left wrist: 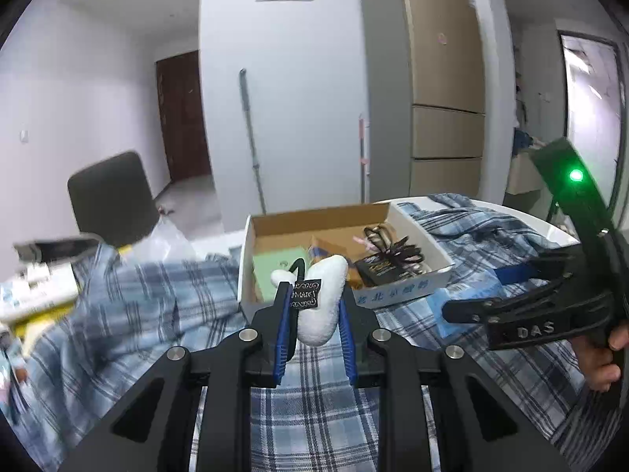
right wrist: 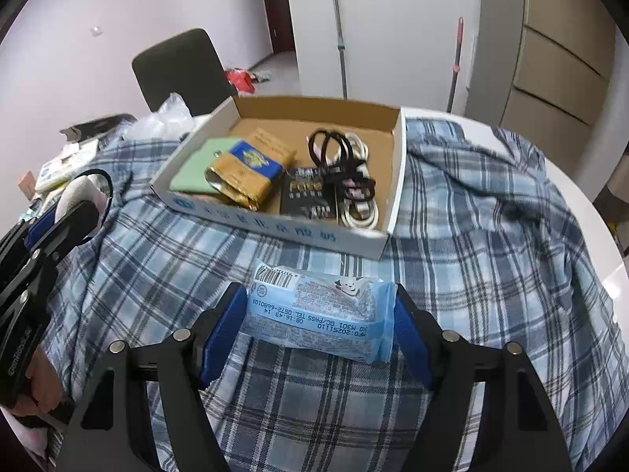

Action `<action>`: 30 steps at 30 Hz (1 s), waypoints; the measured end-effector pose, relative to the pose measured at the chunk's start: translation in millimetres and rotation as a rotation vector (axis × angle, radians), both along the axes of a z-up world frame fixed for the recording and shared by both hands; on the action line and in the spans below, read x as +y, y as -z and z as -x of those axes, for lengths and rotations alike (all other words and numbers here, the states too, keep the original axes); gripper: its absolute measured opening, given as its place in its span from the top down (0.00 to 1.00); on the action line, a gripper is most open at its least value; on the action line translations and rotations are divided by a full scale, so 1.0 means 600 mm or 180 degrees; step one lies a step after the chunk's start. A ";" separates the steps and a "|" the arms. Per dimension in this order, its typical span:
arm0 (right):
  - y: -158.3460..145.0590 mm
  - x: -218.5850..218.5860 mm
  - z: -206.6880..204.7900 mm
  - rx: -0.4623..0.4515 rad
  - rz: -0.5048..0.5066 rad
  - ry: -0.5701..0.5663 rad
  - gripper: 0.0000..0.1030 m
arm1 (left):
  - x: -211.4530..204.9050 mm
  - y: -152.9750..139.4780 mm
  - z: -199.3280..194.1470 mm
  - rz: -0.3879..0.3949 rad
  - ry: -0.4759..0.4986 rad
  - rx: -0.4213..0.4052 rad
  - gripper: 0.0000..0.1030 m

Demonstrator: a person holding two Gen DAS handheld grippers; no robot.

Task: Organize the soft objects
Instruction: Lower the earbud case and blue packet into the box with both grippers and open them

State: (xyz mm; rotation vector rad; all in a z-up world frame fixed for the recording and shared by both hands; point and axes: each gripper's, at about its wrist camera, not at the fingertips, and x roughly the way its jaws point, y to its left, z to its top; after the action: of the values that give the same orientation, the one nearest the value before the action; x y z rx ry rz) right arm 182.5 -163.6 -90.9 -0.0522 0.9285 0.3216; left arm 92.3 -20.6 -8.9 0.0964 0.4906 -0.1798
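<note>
My left gripper [left wrist: 314, 295] is shut on a white plush piece [left wrist: 326, 275] with a black tag and a black loop, held above the plaid cloth just in front of the cardboard box [left wrist: 401, 295]. In the right wrist view the same gripper [right wrist: 70, 204] and the plush piece [right wrist: 76, 190] show at the left edge. My right gripper [right wrist: 318, 295] is shut on a light blue tissue packet [right wrist: 322, 310], its blue pads [right wrist: 222, 326] pressing both ends, in front of the box [right wrist: 275, 230]. The box holds a green pouch [right wrist: 192, 173], a gold-and-blue pack, a black card, hair ties and a white cable.
A blue plaid shirt [right wrist: 491, 216] covers the round white table [right wrist: 589, 212]. Papers and plastic bags [right wrist: 67, 161] pile up at the left. A dark chair [right wrist: 181, 67] stands behind the table, with a beige fridge [left wrist: 444, 78] and a mop handle further back.
</note>
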 end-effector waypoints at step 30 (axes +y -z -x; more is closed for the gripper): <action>-0.050 0.047 -0.209 -0.0536 -0.0041 -0.0081 0.30 | 0.007 -0.031 -0.286 0.0087 -0.0156 0.0517 0.77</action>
State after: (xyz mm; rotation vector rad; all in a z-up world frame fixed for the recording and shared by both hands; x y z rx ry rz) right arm 307.7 -135.1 -61.1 -0.0780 0.7593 0.3415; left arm 263.8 -16.3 9.7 0.0432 0.6516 -0.1468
